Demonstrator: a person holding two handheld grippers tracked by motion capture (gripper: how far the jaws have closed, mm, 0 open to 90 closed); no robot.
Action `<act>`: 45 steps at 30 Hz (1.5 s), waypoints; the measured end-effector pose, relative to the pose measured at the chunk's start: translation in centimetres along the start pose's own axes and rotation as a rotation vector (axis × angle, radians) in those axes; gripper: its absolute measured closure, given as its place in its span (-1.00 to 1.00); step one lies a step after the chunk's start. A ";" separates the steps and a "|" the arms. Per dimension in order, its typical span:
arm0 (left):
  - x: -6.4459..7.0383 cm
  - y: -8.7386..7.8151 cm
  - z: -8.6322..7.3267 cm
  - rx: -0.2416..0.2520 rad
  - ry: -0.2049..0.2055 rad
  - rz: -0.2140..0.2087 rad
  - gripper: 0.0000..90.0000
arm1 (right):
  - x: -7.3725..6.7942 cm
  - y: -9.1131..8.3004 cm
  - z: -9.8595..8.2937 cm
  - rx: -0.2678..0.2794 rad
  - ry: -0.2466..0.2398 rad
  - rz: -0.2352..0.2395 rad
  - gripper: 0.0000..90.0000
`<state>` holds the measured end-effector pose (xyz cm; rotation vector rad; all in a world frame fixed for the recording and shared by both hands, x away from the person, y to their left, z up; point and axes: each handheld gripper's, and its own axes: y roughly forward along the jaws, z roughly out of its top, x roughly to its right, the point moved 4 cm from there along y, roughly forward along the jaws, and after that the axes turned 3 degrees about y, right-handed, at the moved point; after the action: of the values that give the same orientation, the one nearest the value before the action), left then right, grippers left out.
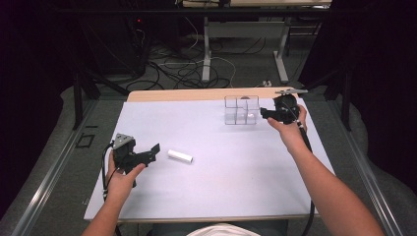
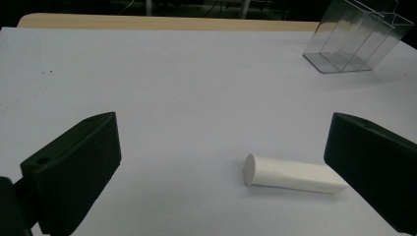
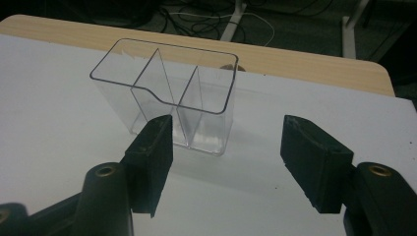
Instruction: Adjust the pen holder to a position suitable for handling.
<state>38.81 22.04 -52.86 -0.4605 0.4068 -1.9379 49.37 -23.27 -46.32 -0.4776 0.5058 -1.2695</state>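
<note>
the jaws of the left gripper (image 1: 147,153) are held wide apart with nothing between them, near the table's left edge and toward its near side. just beyond those jaws one white tube (image 1: 180,156) is seen lying flat on the white table (image 1: 206,191), untouched, its round cap end turned toward the left gripper; in the left gripper view the tube (image 2: 294,174) lies close to one jaw. the jaws of the right gripper (image 1: 268,114) are also spread, empty, pointed at one clear divided organizer (image 1: 241,109) standing upright near the far edge, right of centre; three compartments can be counted in the right gripper view (image 3: 167,93). bare surface is left between tube and organizer, and along the near edge. two grippers, one tube, one organizer are counted.
</note>
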 end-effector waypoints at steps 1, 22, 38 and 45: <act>0.0 0.0 0.0 0.000 0.001 0.000 -0.99 | 0.0 0.0 0.0 0.000 0.000 0.000 -0.18; -0.4 -0.3 -0.2 -0.009 -0.001 0.004 -0.98 | 0.3 6.3 2.0 -0.077 0.068 -0.061 0.15; -0.7 -0.3 -0.5 -0.016 -0.022 0.009 -0.97 | 0.4 9.2 0.9 -0.130 0.081 -0.092 0.45; -0.7 -0.3 -0.4 -0.013 -0.027 0.010 -0.97 | 0.2 9.8 0.7 -0.141 0.071 -0.095 0.61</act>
<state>38.63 22.82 -53.20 -0.4919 0.4043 -1.9188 57.35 -21.20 -51.65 -0.5822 0.6421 -1.3509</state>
